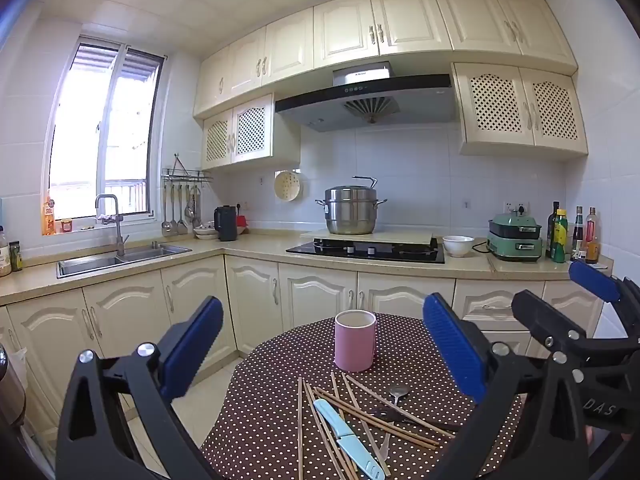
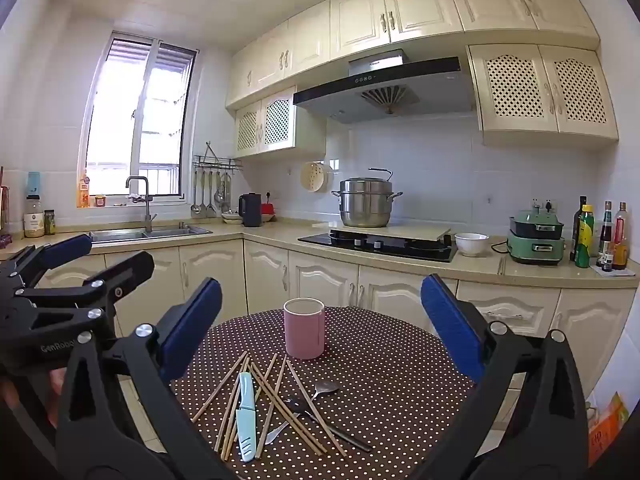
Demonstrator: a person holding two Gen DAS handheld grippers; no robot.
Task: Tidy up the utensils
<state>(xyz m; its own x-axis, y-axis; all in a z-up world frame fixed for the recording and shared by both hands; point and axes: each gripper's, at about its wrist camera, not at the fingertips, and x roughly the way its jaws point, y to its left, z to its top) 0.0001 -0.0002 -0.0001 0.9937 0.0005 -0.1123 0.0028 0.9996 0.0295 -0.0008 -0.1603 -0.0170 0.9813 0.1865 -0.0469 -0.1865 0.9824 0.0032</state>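
Note:
A pink cup stands upright on a round brown polka-dot table; it also shows in the right wrist view. In front of it lies a loose pile of wooden chopsticks, a light blue sheathed knife, a metal spoon and a dark-handled utensil. My left gripper is open and empty above the table. My right gripper is open and empty, to the right of the left one.
Behind the table runs an L-shaped kitchen counter with a sink, a black stove bearing a steel pot, a white bowl, a green appliance and bottles.

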